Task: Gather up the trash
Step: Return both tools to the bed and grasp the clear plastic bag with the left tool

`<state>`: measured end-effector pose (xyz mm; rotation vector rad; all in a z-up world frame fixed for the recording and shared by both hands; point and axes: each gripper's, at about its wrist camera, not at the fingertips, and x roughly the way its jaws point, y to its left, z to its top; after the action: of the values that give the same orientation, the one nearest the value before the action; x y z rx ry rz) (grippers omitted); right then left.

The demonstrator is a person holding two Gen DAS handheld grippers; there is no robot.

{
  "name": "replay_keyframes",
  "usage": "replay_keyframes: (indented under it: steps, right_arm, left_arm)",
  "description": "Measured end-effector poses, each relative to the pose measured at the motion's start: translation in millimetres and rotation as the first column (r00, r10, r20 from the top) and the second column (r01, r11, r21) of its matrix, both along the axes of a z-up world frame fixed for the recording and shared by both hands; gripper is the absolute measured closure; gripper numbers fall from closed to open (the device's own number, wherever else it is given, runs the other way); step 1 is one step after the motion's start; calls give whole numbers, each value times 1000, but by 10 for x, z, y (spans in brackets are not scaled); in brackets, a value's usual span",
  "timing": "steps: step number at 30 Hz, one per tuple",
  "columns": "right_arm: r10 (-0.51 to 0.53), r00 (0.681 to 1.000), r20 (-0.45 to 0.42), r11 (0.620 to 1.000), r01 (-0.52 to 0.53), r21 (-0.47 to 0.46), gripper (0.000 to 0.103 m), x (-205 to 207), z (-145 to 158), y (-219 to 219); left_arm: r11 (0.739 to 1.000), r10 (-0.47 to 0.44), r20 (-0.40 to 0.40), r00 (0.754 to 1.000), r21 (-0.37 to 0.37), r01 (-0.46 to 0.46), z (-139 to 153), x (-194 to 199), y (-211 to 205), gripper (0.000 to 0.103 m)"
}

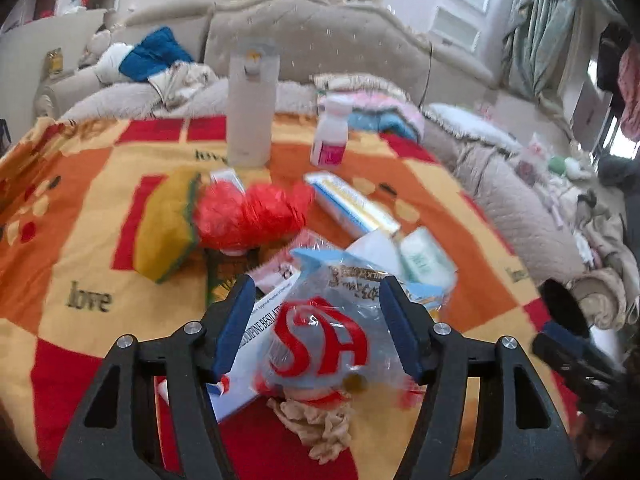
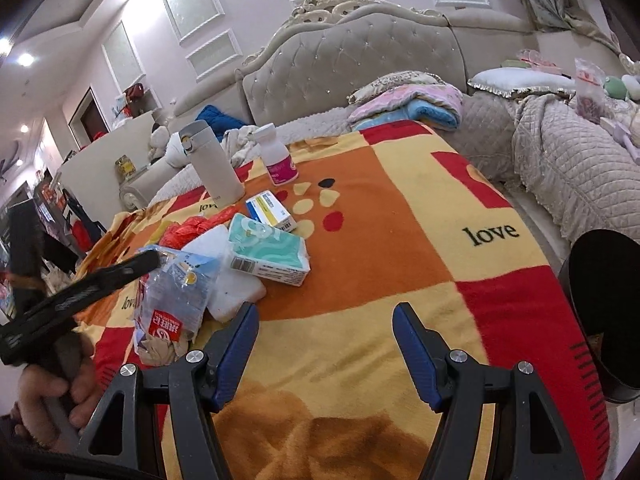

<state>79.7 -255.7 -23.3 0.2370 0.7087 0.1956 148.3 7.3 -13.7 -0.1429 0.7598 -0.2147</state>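
Observation:
A clear plastic wrapper with red letters (image 1: 320, 340) lies on the red, orange and yellow blanket (image 1: 88, 240), partly over a white medicine box (image 1: 244, 360). My left gripper (image 1: 318, 332) is open, its jaws on either side of the wrapper, just above it. A crumpled beige tissue (image 1: 320, 424) lies just in front of the wrapper. A red plastic bag (image 1: 248, 216) lies behind. In the right wrist view the wrapper (image 2: 172, 304) sits at the left under the left gripper. My right gripper (image 2: 324, 344) is open and empty over bare blanket.
A white flask (image 1: 250, 108), a pill bottle (image 1: 330, 136), a blue-yellow box (image 1: 352, 204), a tissue pack (image 2: 268, 248), a white foam piece (image 2: 232, 288) and a yellow sponge (image 1: 168, 224) stand on the blanket. A black bin (image 2: 604, 300) stands at the right edge.

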Motion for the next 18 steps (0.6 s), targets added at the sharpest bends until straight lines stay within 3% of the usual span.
replay_keyframes:
  steps: [2, 4, 5, 6, 7, 10, 13, 18]
  right_arm:
    - [0, 1000, 4, 1000, 0, -4, 36, -21, 10, -5]
    - [-3, 1000, 5, 1000, 3, 0, 36, -24, 13, -19]
    - [-4, 1000, 5, 1000, 4, 2, 36, -25, 12, -14]
    - [-5, 1000, 4, 1000, 5, 3, 36, -21, 11, -10]
    - [-5, 1000, 4, 1000, 5, 2, 36, -19, 11, 1]
    - [10, 1000, 13, 1000, -9, -6, 36, 0, 19, 65]
    - [48, 998, 40, 999, -48, -2, 36, 85, 46, 151]
    - [157, 986, 57, 985, -160, 56, 32, 424, 18, 331]
  left_arm:
    - [1000, -27, -42, 999, -10, 27, -111, 42, -31, 40]
    - [999, -33, -47, 998, -23, 32, -143, 22, -25, 50]
    - [999, -34, -49, 998, -29, 32, -144, 17, -11, 74]
    - [998, -39, -58, 998, -45, 37, -145, 15, 10, 89]
    - [997, -44, -58, 997, -73, 40, -126, -19, 46, 94]
    - [995, -4, 16, 1000, -104, 5, 51, -181, 159, 97]
    - [985, 96, 75, 993, -153, -83, 244, -363, 309, 97]
    - [949, 292, 114, 950, -161, -272, 393, -638, 408, 97]
